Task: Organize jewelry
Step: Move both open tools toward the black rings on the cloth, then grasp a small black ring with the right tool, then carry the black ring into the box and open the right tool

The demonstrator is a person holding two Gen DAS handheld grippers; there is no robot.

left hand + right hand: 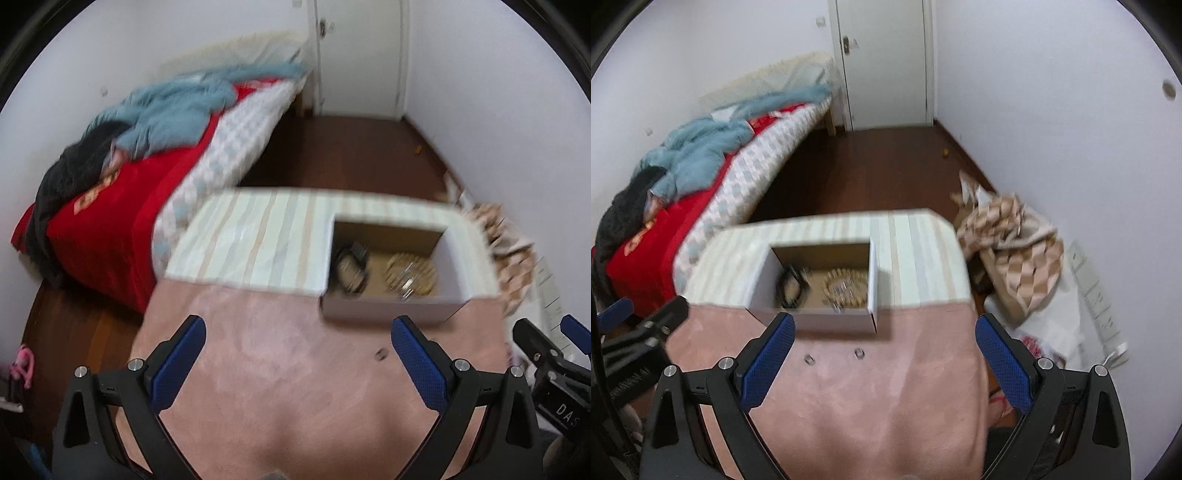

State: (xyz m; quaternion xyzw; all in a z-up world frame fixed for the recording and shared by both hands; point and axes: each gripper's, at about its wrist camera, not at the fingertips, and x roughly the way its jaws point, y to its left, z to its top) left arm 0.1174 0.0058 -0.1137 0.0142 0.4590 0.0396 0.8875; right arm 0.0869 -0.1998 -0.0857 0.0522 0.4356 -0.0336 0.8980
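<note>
An open cardboard box (812,321) sits on the table, half on the pink cloth (868,398). Inside lie a black bracelet (792,286) and a gold beaded bracelet (846,290). Two small rings, one (809,359) and another (859,353), lie on the pink cloth just in front of the box. My right gripper (884,343) is open and empty above the cloth, near the rings. In the left wrist view the box (391,308), the black bracelet (351,267), the gold bracelet (410,275) and one ring (380,355) show. My left gripper (295,349) is open and empty, left of the box.
A striped cloth (916,258) covers the far part of the table. A bed (701,192) with red cover and blue blanket stands to the left. Checked fabric (1012,236) and white bags lie on the floor at right. A white door (886,62) is at the back.
</note>
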